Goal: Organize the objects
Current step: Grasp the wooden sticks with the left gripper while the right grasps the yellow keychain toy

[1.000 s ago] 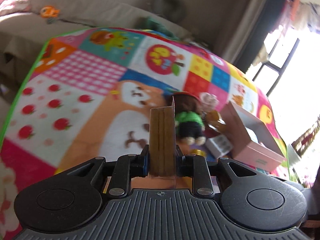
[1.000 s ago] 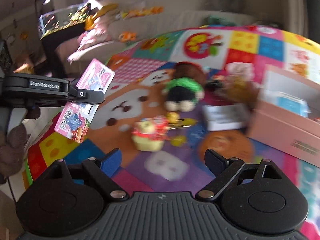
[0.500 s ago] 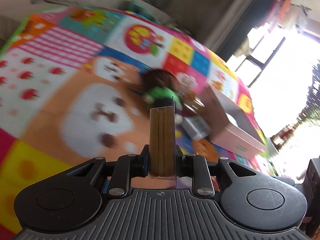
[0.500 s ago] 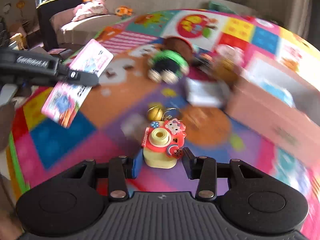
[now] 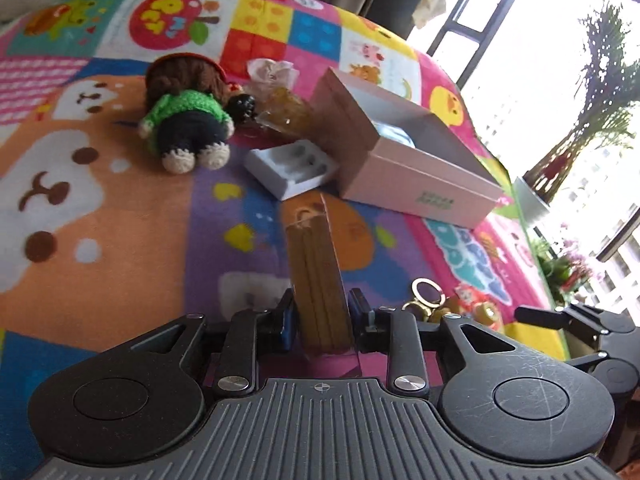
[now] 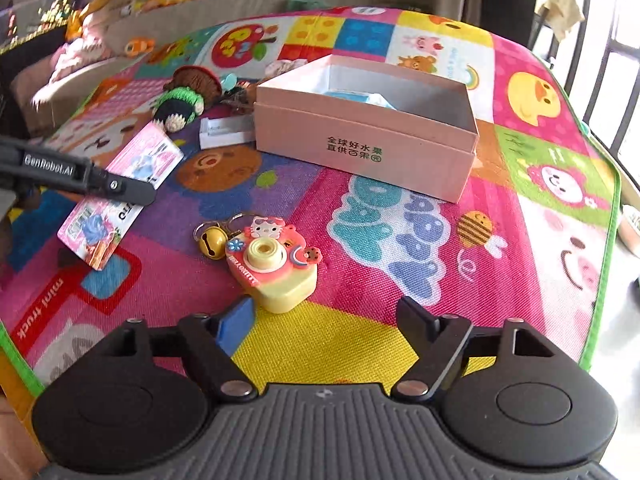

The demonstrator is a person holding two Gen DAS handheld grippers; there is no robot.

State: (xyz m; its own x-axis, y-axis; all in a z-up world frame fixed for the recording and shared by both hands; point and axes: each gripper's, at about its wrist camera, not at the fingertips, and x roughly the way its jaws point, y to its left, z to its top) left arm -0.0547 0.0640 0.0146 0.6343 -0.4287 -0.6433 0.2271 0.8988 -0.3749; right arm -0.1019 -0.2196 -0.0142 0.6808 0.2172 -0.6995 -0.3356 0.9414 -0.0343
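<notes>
Fingers of the left gripper [image 5: 322, 316] are opening with a pack of pencils [image 5: 318, 280] between them, its pink card [image 6: 116, 196] showing from the right side. The right gripper [image 6: 326, 320] is opening wide with nothing inside, just behind a toy camera [image 6: 272, 266] on the mat [image 6: 400, 240]. Farther off sit a pink box [image 6: 368, 128] and a doll [image 5: 186, 120].

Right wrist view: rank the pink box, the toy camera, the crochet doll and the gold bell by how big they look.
1. pink box
2. toy camera, though it lies nearest the lens
3. crochet doll, farther back, so possibly bigger than it looks
4. gold bell
</notes>
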